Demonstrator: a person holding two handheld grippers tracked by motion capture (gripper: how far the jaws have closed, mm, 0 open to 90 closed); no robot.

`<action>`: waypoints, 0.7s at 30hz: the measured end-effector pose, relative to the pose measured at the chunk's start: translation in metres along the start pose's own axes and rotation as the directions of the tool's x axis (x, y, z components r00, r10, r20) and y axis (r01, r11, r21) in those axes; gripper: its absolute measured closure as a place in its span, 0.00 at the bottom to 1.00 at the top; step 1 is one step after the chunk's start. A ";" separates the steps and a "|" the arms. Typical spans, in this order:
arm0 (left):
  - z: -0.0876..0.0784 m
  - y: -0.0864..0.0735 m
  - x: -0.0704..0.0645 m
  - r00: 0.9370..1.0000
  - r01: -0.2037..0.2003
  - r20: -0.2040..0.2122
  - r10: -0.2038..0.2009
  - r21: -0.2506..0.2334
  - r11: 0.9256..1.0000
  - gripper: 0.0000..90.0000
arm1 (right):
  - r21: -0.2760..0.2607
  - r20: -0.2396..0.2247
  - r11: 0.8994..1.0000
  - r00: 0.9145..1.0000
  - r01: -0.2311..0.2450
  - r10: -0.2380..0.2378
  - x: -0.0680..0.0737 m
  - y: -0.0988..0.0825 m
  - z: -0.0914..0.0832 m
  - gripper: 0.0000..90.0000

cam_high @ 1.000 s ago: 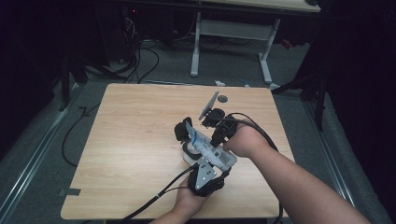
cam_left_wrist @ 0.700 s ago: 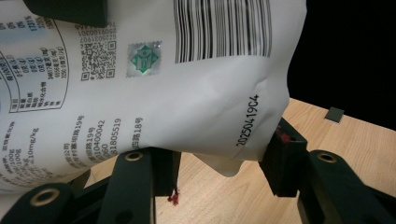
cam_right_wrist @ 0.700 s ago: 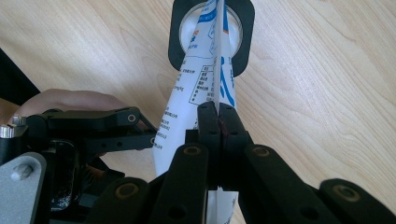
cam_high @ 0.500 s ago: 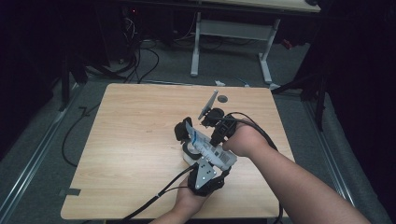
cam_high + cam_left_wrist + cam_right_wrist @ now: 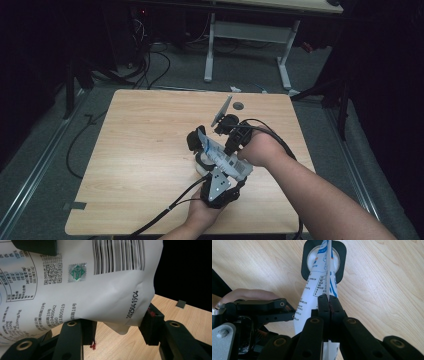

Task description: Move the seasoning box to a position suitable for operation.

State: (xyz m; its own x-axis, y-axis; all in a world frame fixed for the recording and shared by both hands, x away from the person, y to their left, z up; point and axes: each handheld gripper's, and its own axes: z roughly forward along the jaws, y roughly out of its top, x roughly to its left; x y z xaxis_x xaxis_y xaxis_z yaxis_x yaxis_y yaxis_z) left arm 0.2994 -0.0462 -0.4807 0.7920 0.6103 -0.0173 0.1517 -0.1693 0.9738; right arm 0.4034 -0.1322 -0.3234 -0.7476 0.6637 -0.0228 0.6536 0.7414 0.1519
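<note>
Wooden tabletop (image 5: 140, 150) carried a white pouch (image 5: 222, 157) tilted over a black-rimmed white cup (image 5: 324, 258); its long axis ran from near right to far left. Right gripper (image 5: 328, 301) pinched the pouch's upper edge tight; left gripper (image 5: 120, 332), nearer the person, held its body between part-open jaws.

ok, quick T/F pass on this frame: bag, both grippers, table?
1. The right gripper is shut on the bag. True: its jaws pinch the bag's edge seam.
2. The bag lies flat on the table, untouched. False: it is held up off the wood between both grippers.
3. The left gripper has the bag's lower end between its jaws. True: the printed white pouch sits between them.
4. The bag is plain brown paper. False: it is white with blue print, a barcode and a date code.
5. A white round thing in a black frame sits on the table beyond the bag. True.
6. The table is bare metal. False: it is light wood grain.
</note>
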 end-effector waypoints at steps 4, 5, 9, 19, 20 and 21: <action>0.000 0.000 0.000 1.000 0.000 0.000 0.000 -0.002 1.000 0.60 | -0.003 0.001 1.000 1.000 0.004 -0.004 0.000 0.001 0.000 1.00; 0.000 0.000 0.000 1.000 0.000 0.000 0.000 -0.003 1.000 0.60 | -0.004 0.001 1.000 1.000 0.004 -0.004 0.001 0.001 0.000 1.00; -0.001 0.001 0.001 1.000 -0.003 0.000 0.003 -0.002 1.000 0.60 | -0.004 0.003 1.000 1.000 0.001 -0.001 0.001 0.001 -0.001 1.00; -0.001 0.001 0.000 1.000 -0.003 0.000 0.003 -0.004 1.000 0.60 | -0.007 0.002 1.000 1.000 0.004 -0.004 0.001 0.001 -0.001 1.00; -0.001 0.001 0.000 1.000 -0.003 0.000 0.003 -0.005 1.000 0.60 | -0.007 0.002 1.000 1.000 0.004 -0.004 0.001 0.001 -0.001 1.00; -0.001 0.001 0.000 1.000 -0.003 0.000 0.003 -0.005 1.000 0.60 | -0.003 0.006 1.000 1.000 0.005 -0.005 0.001 0.001 -0.001 1.00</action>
State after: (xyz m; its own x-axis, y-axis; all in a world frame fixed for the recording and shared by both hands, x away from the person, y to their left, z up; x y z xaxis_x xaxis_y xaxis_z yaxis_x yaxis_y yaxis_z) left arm 0.2996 -0.0457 -0.4798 0.7922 0.6101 -0.0144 0.1466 -0.1673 0.9749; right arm 0.4029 -0.1309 -0.3222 -0.7501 0.6607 -0.0292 0.6496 0.7443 0.1550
